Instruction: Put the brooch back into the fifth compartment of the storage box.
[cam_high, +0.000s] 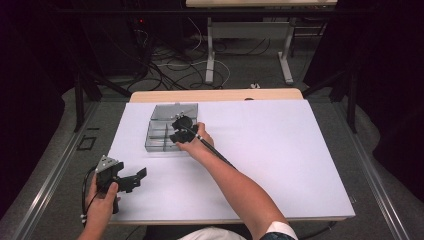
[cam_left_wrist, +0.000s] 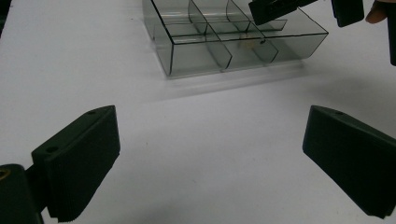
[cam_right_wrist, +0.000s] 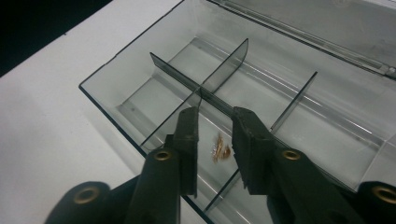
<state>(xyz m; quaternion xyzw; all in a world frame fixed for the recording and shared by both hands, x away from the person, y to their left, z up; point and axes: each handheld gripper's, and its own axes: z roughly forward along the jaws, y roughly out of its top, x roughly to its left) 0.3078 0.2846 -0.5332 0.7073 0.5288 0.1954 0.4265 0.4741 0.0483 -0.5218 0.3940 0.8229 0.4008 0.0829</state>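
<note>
- In the high view: clear compartment box (cam_high: 166, 134) near the far left part of the desk (cam_high: 280, 165), lid (cam_high: 175, 111) swung open toward the far edge; long axis from near edge to far edge.
- Right gripper (cam_high: 179, 131) held over the box's right-hand side, pointing toward the desk's left edge and down into the box.
- Left gripper (cam_high: 132, 179) near the near left corner, just above the desk, pointing toward the right edge.
- In the right gripper view, not readable from above: small gold-coloured pieces (cam_right_wrist: 220, 150) lying on the floor of one compartment, right under the gap between the jaws; jaws a little apart, pads not pressing on anything.
- Thin dividers (cam_right_wrist: 219, 74) crossing at right angles just beyond the jaw tips.
- In the left gripper view: jaws spread wide, bare desk between them; box (cam_left_wrist: 224, 46) well ahead, right gripper (cam_left_wrist: 308, 9) above its far side, a gold speck (cam_left_wrist: 250, 45) in a middle compartment.
</note>
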